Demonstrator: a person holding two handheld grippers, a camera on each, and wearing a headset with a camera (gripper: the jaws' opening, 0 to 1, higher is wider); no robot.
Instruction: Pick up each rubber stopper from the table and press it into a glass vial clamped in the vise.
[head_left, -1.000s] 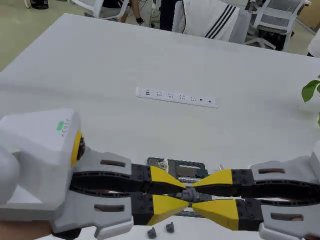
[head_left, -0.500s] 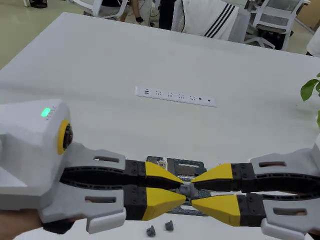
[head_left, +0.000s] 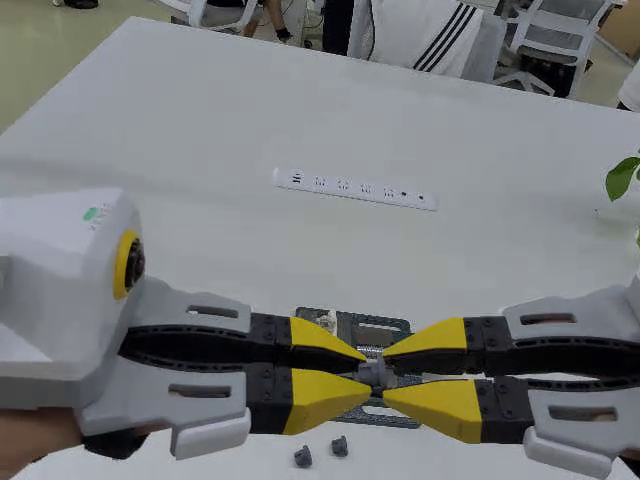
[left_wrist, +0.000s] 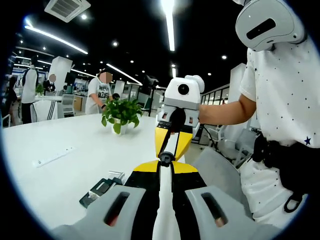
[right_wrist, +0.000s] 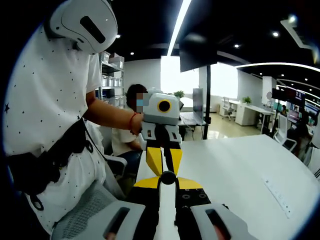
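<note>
Currently the left claw and right claw meet tip to tip above the vise. Each is pinched together on one grey stopper held between them. Two more stoppers lie on the worktop, just nearer the person.

No legible text, brand, number or sign. Marks beside the sockets of the power strip on the table, and print by a green mark on the left gripper, are too small to read.
</note>
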